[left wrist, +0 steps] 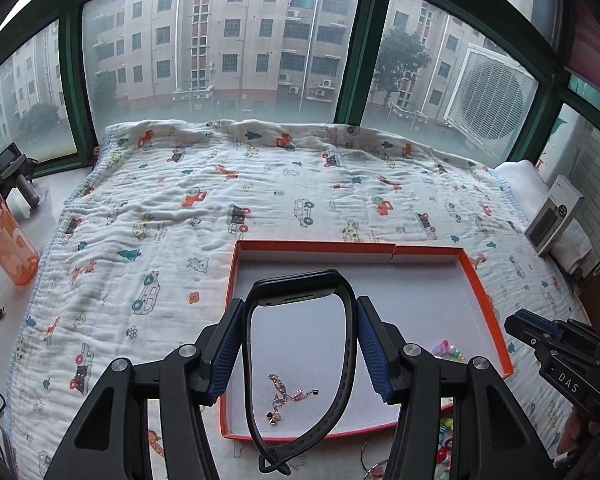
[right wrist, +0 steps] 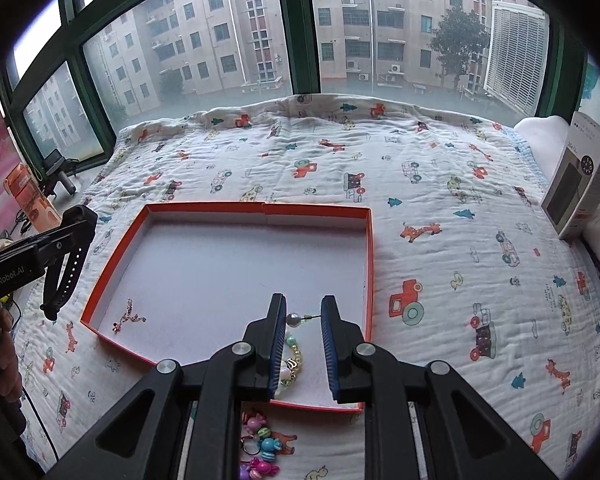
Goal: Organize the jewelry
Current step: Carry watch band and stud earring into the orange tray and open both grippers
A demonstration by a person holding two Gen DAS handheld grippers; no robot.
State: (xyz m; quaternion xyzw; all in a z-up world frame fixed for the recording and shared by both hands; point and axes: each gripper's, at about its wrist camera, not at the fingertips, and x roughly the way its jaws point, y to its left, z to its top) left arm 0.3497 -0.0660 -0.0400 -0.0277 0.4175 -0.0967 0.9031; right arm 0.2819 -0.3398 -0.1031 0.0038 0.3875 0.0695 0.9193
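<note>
Left wrist view: left gripper (left wrist: 300,344) tilts down over the orange tray (left wrist: 486,292), pads pressing a black watch band (left wrist: 342,276). Right gripper (right wrist: 304,338) angles down too, jaws narrow, a beaded bracelet (right wrist: 292,354) strung between them (whether the pads truly pinch it, hard to tell). Its lower beads hide behind a finger. A gold chain (right wrist: 128,316) lies inside the tray, on a cartoon-print blanket (right wrist: 440,208) by green-framed windows (right wrist: 296,28).

Chain (left wrist: 286,394) in tray (left wrist: 488,292) (on blanket (left wrist: 140,208)), near corner.
</note>
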